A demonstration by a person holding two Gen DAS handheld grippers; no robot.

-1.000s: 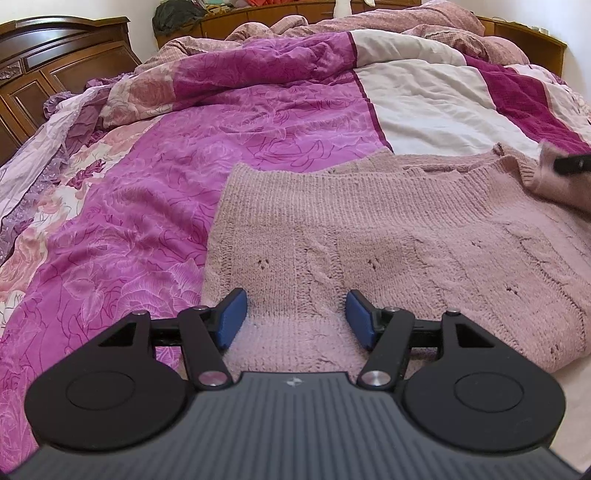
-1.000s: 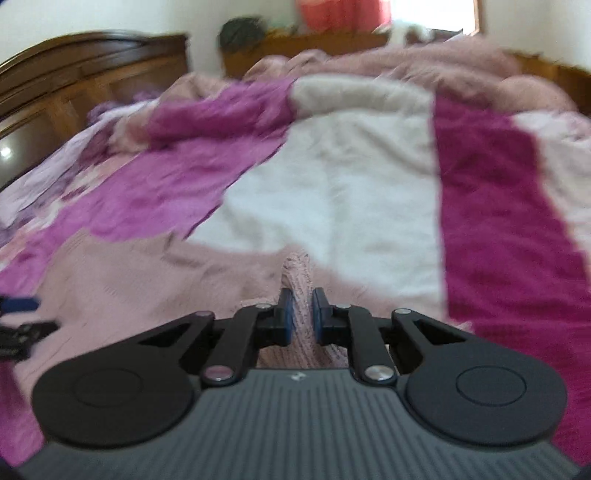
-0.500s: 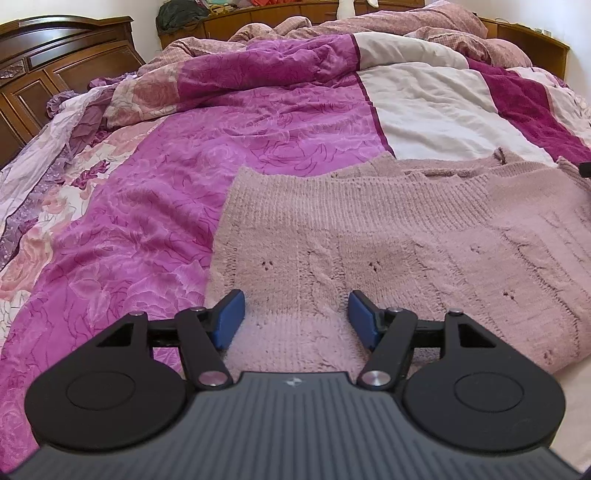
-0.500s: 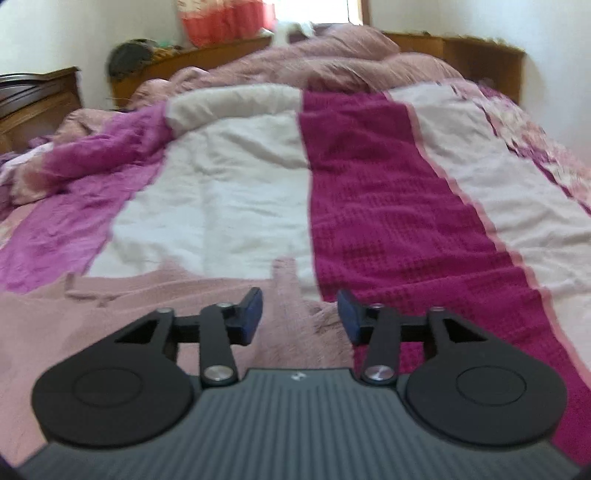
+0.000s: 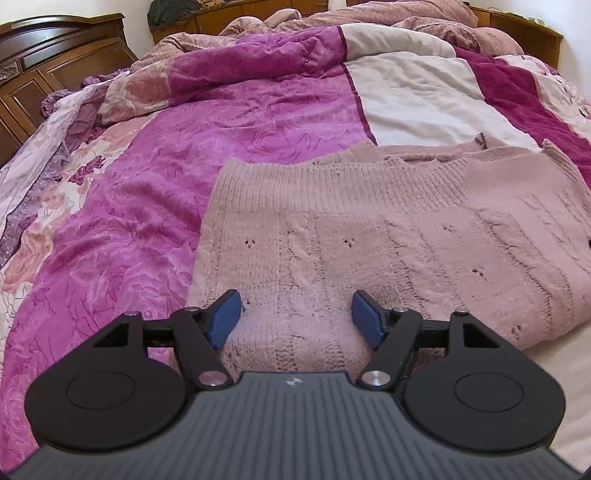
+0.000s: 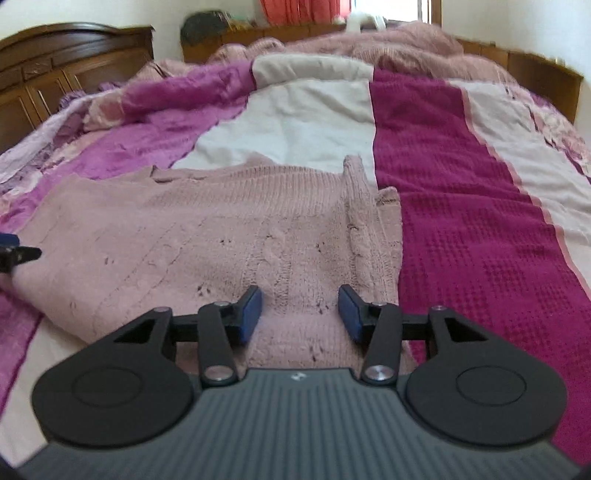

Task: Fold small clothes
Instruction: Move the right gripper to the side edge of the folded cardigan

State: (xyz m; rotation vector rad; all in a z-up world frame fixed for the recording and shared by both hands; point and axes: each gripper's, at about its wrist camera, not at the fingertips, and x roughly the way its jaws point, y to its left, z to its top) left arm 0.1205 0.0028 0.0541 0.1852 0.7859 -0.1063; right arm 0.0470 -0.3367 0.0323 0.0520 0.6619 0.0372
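Observation:
A dusty-pink cable-knit sweater [image 5: 369, 229] lies folded flat on the bed; it also shows in the right wrist view [image 6: 207, 236]. My left gripper [image 5: 297, 317] is open and empty over the sweater's near left hem. My right gripper [image 6: 299, 314] is open and empty over the sweater's near right edge. A narrow strip of knit [image 6: 354, 184] lies along the sweater's right side. The left gripper's tip [image 6: 14, 251] shows at the left edge of the right wrist view.
The bed carries a magenta floral quilt [image 5: 166, 192] on the left and a maroon and cream striped blanket [image 6: 461, 192] on the right. A dark wooden headboard [image 5: 48, 62] stands at the far left. Rumpled bedding [image 5: 369, 18] piles at the back.
My right gripper has let go of the sweater's sleeve, opened, and pulled back to the near right edge. The sleeve now lies flat. My left gripper has stayed open in place.

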